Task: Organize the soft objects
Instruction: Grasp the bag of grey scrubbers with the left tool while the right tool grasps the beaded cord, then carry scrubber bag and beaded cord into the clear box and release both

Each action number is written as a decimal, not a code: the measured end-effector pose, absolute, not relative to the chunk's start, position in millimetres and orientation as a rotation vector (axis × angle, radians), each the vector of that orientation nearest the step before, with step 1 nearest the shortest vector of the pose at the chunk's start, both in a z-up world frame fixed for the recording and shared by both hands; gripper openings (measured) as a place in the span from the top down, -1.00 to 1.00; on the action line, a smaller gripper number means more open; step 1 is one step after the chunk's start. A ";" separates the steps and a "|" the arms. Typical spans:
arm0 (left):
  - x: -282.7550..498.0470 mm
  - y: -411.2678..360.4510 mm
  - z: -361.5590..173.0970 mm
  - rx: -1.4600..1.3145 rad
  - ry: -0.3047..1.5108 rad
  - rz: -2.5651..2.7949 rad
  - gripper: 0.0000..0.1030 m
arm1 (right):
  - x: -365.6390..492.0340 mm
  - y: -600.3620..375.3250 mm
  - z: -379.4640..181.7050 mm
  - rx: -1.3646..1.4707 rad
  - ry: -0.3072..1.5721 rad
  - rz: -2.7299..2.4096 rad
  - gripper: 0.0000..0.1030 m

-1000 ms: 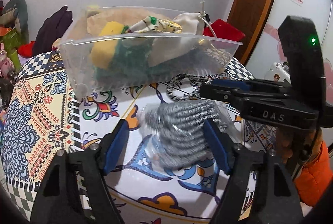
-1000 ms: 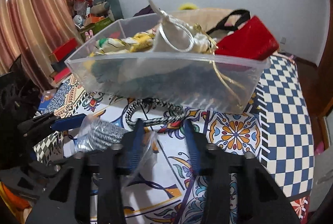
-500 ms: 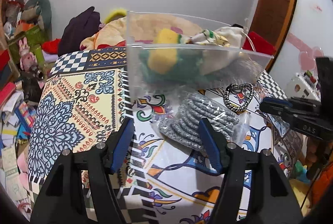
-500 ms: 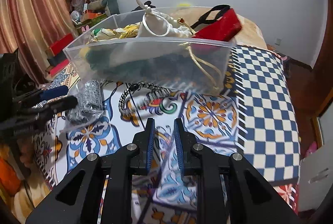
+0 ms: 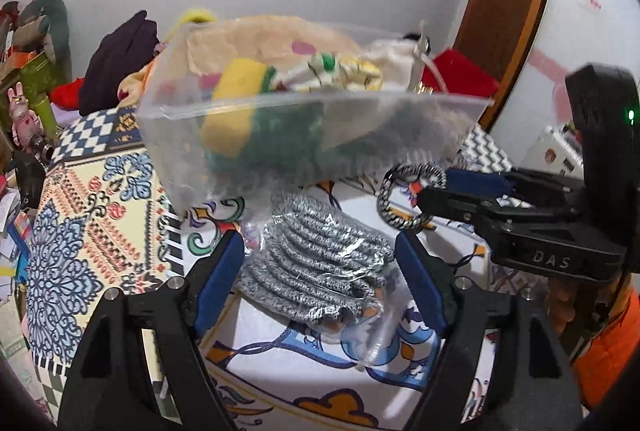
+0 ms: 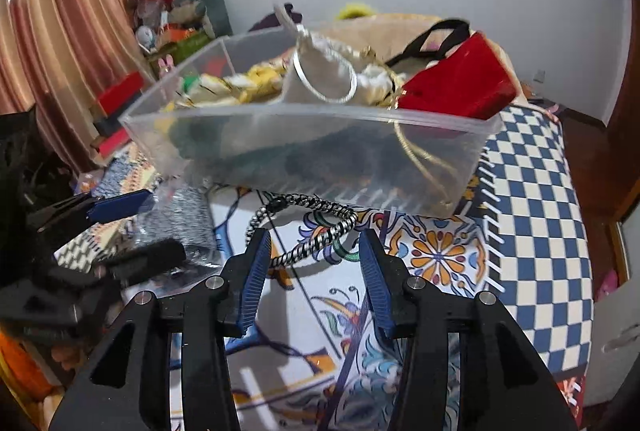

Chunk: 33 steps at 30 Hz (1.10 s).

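Note:
A clear plastic bin [image 5: 280, 135] [image 6: 360, 151] stands on the patterned cloth, holding a yellow-green sponge [image 5: 240, 103], a printed cloth [image 6: 248, 83], a white drawstring pouch [image 6: 332, 71] and a red bag [image 6: 460, 83]. A bag of grey scrubbers [image 5: 320, 263] [image 6: 176, 219] lies in front of it, between the fingers of my open left gripper [image 5: 320, 271]. A black-and-white braided loop [image 5: 404, 199] [image 6: 312, 227] lies beside it, just ahead of my open, empty right gripper [image 6: 316, 263].
The table is covered by a colourful patterned cloth [image 5: 88, 231], checkered at the right [image 6: 540, 231]. Clutter, toys and boxes [image 6: 168, 27] stand at the far left by a curtain. A wooden door [image 5: 508, 11] is at the right.
My left gripper has moved forward so its fingers stand on both sides of the scrubber bag. My right gripper has opened and come up to the braided loop.

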<state>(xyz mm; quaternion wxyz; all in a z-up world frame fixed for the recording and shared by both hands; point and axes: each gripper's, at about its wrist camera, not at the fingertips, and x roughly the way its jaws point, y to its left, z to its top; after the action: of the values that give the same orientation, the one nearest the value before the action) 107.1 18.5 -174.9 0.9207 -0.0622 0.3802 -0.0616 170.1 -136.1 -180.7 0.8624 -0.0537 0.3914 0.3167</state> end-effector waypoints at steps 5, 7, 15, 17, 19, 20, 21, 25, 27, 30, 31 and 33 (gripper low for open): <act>104.6 16.4 -178.9 -0.125 0.759 -0.110 -0.50 | 168.4 -133.0 -184.2 -0.152 0.803 0.683 0.83; 100.8 14.2 -180.6 -0.113 0.752 -0.110 -0.41 | 164.5 -134.1 -183.8 -0.159 0.784 0.678 0.83; 90.1 13.8 -183.2 -0.092 0.724 -0.126 0.23 | 150.9 -147.3 -170.5 -0.162 0.708 0.672 0.88; 85.2 15.1 -180.5 -0.090 0.714 -0.129 0.35 | 148.1 -151.1 -163.6 -0.152 0.687 0.670 0.88; 80.6 15.7 -176.9 -0.092 0.703 -0.132 0.39 | 144.3 -154.5 -156.5 -0.144 0.662 0.665 0.88; 77.0 16.8 -173.4 -0.098 0.694 -0.136 0.39 | 142.4 -155.9 -152.6 -0.139 0.651 0.666 0.88; 74.2 16.8 -169.6 -0.102 0.683 -0.140 0.39 | 140.5 -156.7 -148.1 -0.134 0.638 0.666 0.88; 61.1 17.7 -149.6 -0.105 0.622 -0.150 0.40 | 136.5 -159.0 -133.3 -0.116 0.588 0.664 0.88; 55.4 18.8 -138.3 -0.102 0.588 -0.153 0.40 | 136.1 -160.8 -125.7 -0.111 0.559 0.658 0.88; 50.8 19.7 -119.2 -0.084 0.530 -0.160 0.40 | 139.9 -163.4 -113.5 -0.095 0.517 0.652 0.88; 50.4 19.7 -115.2 -0.076 0.516 -0.153 0.40 | 142.0 -162.9 -109.3 -0.090 0.504 0.649 0.88; 57.0 20.7 -102.4 -0.062 0.490 -0.141 0.40 | 147.3 -161.8 -101.6 -0.081 0.478 0.636 0.88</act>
<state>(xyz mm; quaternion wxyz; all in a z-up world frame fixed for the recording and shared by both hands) 57.0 20.7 -102.4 0.9673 -0.0309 0.2421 -0.0695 147.3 -161.8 -101.6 0.9211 -0.0395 0.2329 0.3095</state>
